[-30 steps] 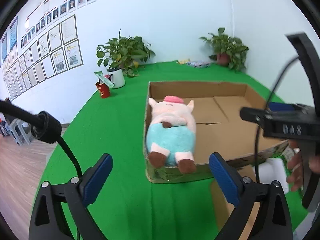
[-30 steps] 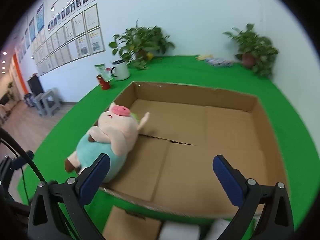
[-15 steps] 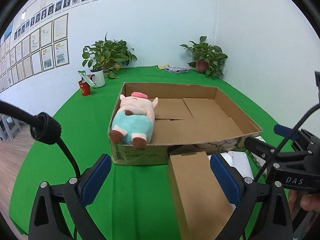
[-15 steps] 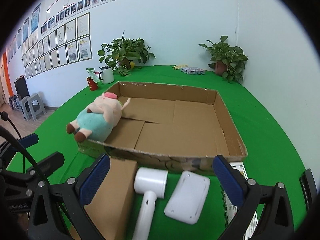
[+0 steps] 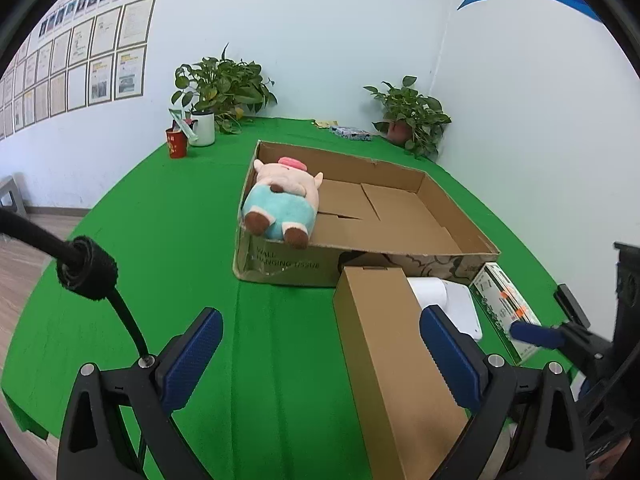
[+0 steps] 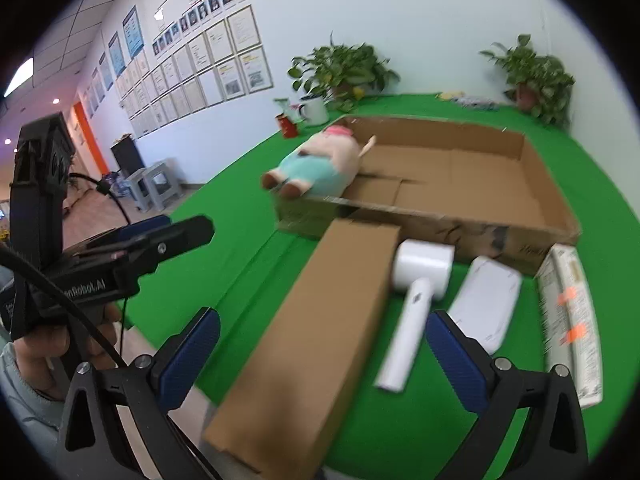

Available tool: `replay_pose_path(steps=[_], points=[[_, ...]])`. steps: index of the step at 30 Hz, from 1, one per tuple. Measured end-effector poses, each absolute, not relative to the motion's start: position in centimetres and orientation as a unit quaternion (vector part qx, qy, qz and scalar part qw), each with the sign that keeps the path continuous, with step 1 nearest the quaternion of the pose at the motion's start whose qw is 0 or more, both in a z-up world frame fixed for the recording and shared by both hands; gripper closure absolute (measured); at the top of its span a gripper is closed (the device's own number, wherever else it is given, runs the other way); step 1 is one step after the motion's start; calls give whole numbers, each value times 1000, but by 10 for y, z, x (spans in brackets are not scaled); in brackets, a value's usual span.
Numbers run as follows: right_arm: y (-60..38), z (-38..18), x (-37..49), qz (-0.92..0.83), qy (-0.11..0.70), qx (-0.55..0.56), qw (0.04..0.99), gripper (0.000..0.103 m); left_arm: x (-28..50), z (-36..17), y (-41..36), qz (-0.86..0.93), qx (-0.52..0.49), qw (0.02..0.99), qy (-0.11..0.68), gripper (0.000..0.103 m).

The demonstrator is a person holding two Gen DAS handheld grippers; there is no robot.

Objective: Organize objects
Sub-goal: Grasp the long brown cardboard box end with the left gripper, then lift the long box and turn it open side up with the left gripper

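An open shallow cardboard tray [image 5: 456, 264] [image 6: 532, 168] sits mid-table with a plush pig [image 5: 282, 204] [image 6: 320, 162] lying in its near-left corner. In front of it lie a long brown carton [image 5: 392, 356] [image 6: 312, 328], a white hammer-shaped device [image 6: 416, 292] [image 5: 428, 290], a flat white pad [image 6: 486, 304] and a long printed box [image 6: 568, 324] [image 5: 506, 308]. My left gripper [image 5: 320, 364] is open, held back from the carton's near end. My right gripper [image 6: 320, 360] is open above the brown carton, touching nothing.
The green-covered table [image 5: 160, 220] carries a red cup [image 5: 176, 142], a white mug [image 5: 203, 128] and two potted plants [image 5: 224, 84] [image 5: 412, 116] along the back wall. The table's near-left edge [image 6: 160, 344] drops to a wooden floor. A hand [image 6: 44, 344] holds the left gripper.
Both grippers have pulled back from the tray toward the table's front. The brown carton, white device, pad and printed box have come into view. Both stay open.
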State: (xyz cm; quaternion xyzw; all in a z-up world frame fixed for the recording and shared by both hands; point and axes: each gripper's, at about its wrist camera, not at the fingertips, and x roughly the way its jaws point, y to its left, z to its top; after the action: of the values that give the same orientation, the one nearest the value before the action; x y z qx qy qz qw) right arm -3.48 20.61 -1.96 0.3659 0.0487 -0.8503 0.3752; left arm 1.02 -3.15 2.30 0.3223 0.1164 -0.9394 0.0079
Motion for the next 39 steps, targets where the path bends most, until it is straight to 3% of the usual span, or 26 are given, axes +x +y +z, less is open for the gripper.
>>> replay_pose_path(steps=[3,9,12,22,28,39], points=[[195,-35,-24,-841,60,390,371,1,23,13,-28,-932,335,-23,134,6],[180,-59,1,-830,106,417,354,1,9,-43,-32,-891,393,-83,211,29],[177,-70,9,-823,118,432,348,1,6,-66,-28,-875,411,-107,233,35],[174,-81,15,-831,133,434,320,1,7,-77,-12,-848,430,-165,263,61],[167,-87,15,-826,145,441,321,1,8,-79,-16,-838,428,-178,287,68],[171,-94,15,-821,157,435,334,6,2,-82,-11,-838,431,-188,276,68]])
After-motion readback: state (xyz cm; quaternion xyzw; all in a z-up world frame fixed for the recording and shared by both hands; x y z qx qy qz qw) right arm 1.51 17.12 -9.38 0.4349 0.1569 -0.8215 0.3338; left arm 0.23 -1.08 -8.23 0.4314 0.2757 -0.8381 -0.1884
